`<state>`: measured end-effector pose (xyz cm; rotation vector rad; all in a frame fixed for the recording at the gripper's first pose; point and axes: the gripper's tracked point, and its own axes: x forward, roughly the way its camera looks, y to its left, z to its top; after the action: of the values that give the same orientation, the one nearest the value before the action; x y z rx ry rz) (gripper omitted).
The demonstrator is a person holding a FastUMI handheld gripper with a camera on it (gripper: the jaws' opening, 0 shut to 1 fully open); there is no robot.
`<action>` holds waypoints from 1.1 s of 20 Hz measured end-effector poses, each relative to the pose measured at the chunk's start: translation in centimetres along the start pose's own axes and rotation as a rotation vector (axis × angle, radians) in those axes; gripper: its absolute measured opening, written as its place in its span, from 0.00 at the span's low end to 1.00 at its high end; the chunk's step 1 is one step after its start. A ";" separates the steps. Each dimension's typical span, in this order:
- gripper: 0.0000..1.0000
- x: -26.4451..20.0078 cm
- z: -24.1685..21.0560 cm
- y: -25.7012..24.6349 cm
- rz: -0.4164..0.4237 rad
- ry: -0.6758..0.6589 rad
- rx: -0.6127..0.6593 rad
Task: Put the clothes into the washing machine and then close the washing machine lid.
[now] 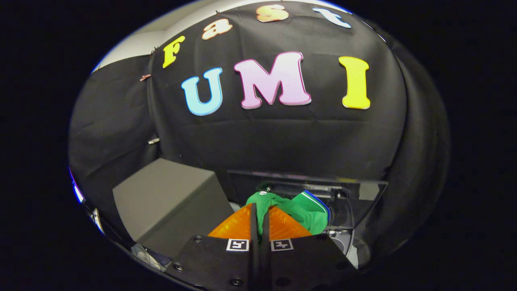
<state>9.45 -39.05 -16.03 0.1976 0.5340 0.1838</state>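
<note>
- Gripper view, nearest item: we log the gripper, its two fingers drawn almost together, leaving a thin dark slit with a strip of green cloth caught in it.
- Fingers: wedge-shaped with ribbed faces, each with a small square black-and-white marker at its base, set on a flat dark body studded with screws.
- Pose: we see the gripper pointing forward and slightly down toward the washing machine opening.
- Green garment: soft, crumpled fabric with a white and blue edge; pinched between the fingers, it bunches just ahead of the tips and spreads to their right, over the machine's opening.
- Washing machine: dark, glossy, with its lid raised behind the garment.
- Grey box: matte, plain-sided, left of the fingers.
- Farthest: black cloth wall, wrinkled.
</note>
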 end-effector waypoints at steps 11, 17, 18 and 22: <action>0.05 6.5 -15.7 -3.9 -0.012 0.288 -0.057; 0.05 6.4 -20.0 -4.8 -0.047 0.383 -0.032; 0.05 6.4 -20.5 -5.1 -0.055 0.389 -0.034; 0.05 6.4 -24.2 -6.7 -0.105 0.474 -0.058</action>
<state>3.10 -40.73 -41.08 0.0668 1.0064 0.1436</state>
